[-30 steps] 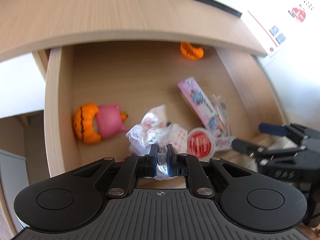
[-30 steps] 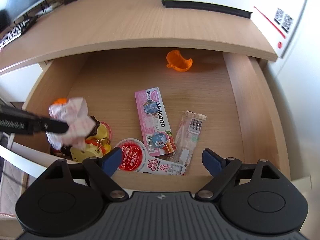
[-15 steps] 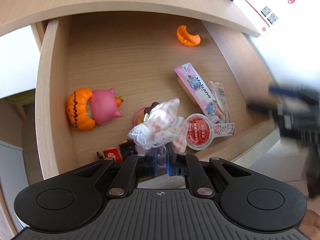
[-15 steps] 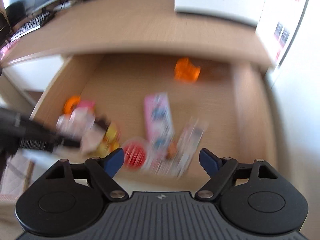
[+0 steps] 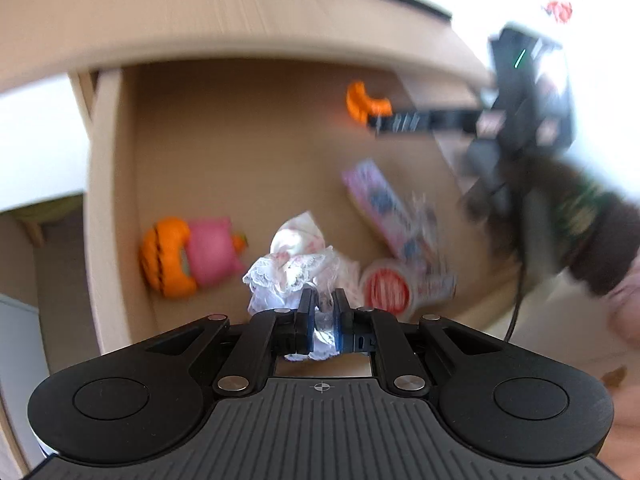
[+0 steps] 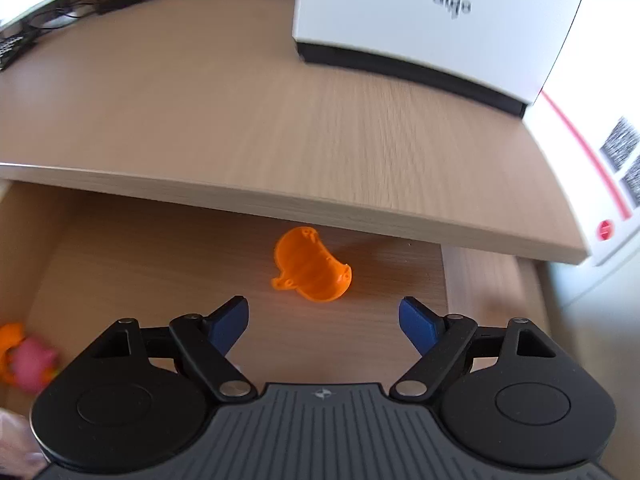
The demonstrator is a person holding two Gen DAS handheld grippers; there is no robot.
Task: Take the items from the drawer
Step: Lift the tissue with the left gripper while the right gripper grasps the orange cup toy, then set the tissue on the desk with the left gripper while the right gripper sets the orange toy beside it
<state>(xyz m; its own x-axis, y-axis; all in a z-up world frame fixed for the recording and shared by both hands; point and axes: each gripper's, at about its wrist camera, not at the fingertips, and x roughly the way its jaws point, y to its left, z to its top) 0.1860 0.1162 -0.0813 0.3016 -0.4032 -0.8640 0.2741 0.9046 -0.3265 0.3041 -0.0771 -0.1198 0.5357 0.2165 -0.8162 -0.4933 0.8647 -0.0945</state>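
In the left wrist view my left gripper (image 5: 322,300) is shut on a crumpled white lace and pink cloth item (image 5: 292,264), held above the front of the open wooden drawer (image 5: 108,200). An orange curved plastic piece (image 6: 310,270) lies at the back of the drawer, just under the desk edge. My right gripper (image 6: 323,316) hangs open a little short of that piece, with nothing between its blue pads. From the left wrist view, a blurred black finger of the right gripper (image 5: 404,122) reaches beside the orange piece (image 5: 362,102).
An orange pumpkin with a pink toy (image 5: 188,254) lies at the drawer's left. A pink packet (image 5: 384,204) and a red round label (image 5: 386,290) lie at its front right. The desk top (image 6: 240,100) overhangs the drawer's back and carries a white box (image 6: 420,12) and cables.
My right gripper has swung from the drawer's front edge to its back, over the orange piece. The left gripper keeps its hold on the cloth item and has shifted slightly.
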